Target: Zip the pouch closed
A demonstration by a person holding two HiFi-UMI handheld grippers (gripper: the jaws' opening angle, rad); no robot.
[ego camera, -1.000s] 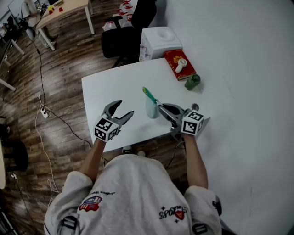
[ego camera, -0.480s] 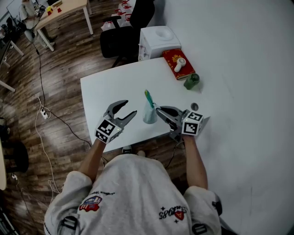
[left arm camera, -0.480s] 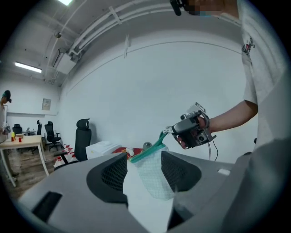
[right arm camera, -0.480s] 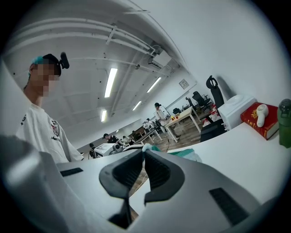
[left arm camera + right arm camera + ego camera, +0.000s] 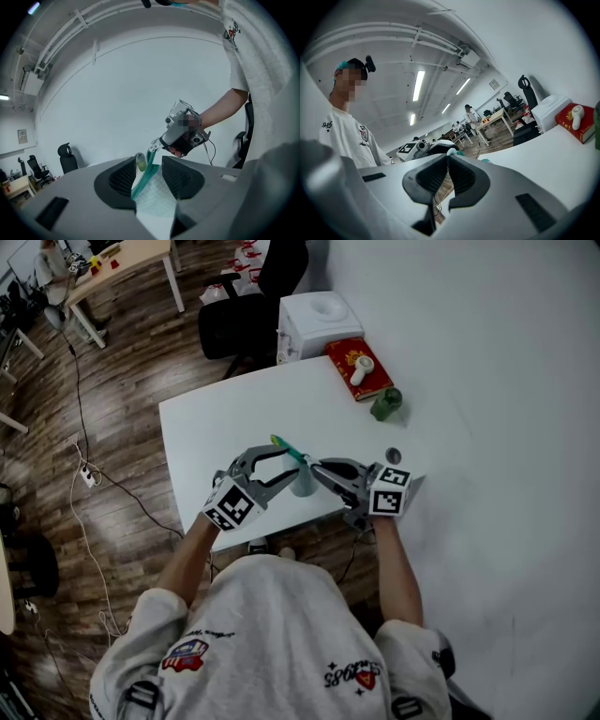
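Left gripper view: my left tongs (image 5: 149,165) have just been closing, not yet pinching, round the limp, light pouch (image 5: 157,202) at its zip (image 5: 143,180); right tongs (image 5: 448,157) clench its end.

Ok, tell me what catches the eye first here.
A pale pouch with a teal zipper is held up over the table's near edge. The right hand-held gripper is shut on one end of it, while the left hand-held gripper's jaws have just been closing around it. A red box and a green bottle sit at the far right corner.
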